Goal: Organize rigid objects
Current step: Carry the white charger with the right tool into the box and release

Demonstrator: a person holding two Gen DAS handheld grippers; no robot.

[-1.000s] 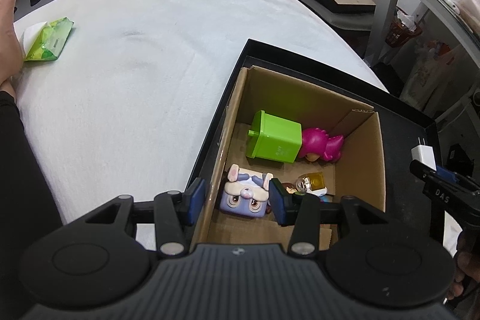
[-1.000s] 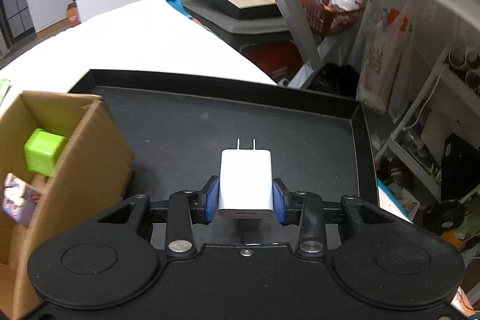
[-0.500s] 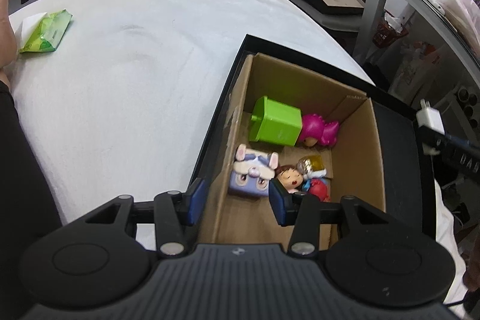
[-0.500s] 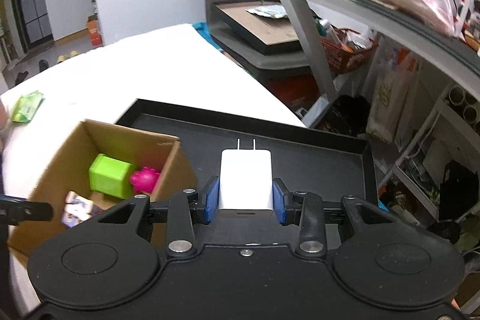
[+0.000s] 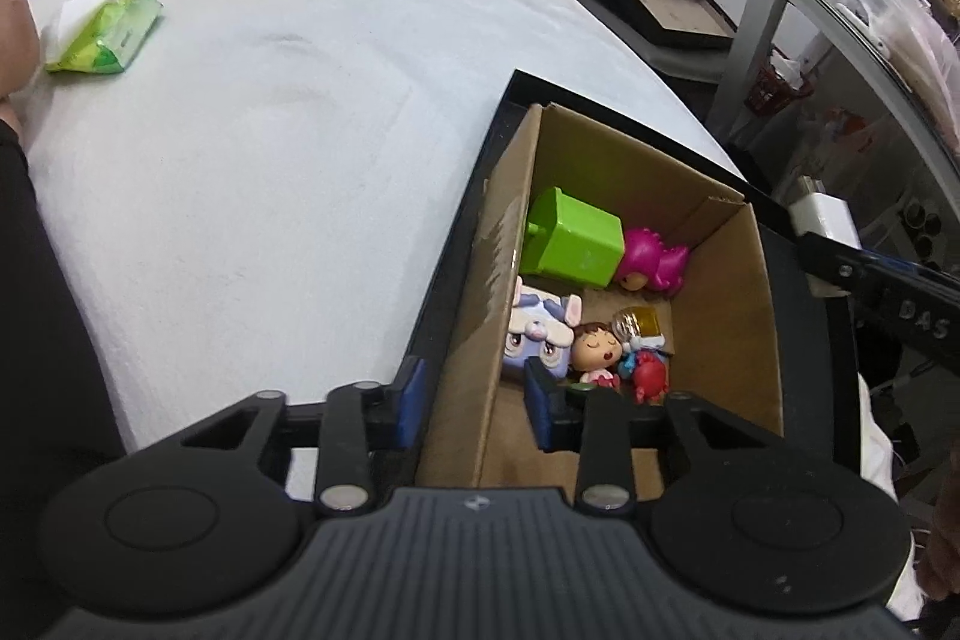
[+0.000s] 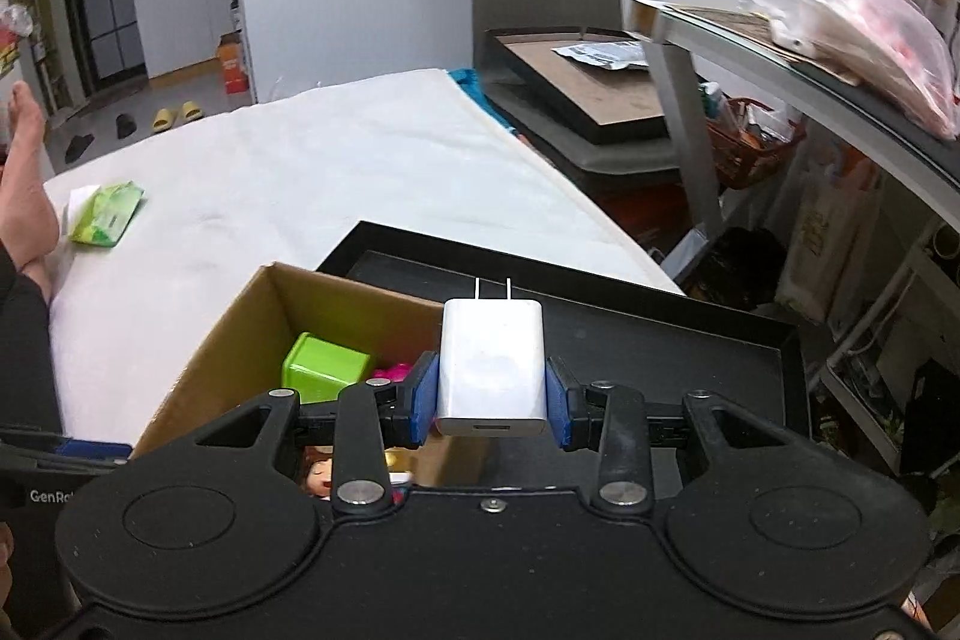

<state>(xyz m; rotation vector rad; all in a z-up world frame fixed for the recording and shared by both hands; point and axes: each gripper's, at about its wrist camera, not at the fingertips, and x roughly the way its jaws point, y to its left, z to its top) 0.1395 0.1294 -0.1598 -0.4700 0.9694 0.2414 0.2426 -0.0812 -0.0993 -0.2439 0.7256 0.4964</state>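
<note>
My right gripper (image 6: 492, 409) is shut on a white plug charger (image 6: 492, 364), prongs forward, held above the right edge of the cardboard box (image 6: 204, 370). The charger also shows in the left wrist view (image 5: 822, 217). The box (image 5: 726, 292) sits in a black tray (image 5: 810, 340) and holds a green cube (image 5: 576, 244), a pink figure (image 5: 651, 259), a bunny toy (image 5: 540, 334), a doll (image 5: 594, 349) and small pieces. My left gripper (image 5: 474, 400) straddles the box's near left wall, with its fingers spread and gripping nothing.
The black tray (image 6: 690, 340) lies on a white table (image 5: 270, 130). A green tissue pack (image 5: 105, 34) lies far left, near a person's foot. A metal shelf with clutter (image 6: 810, 58) stands to the right. A framed board leans behind the table.
My right gripper has risen and moved left with the charger, from over the bare tray to the box's right edge. My left gripper has stayed at the box wall.
</note>
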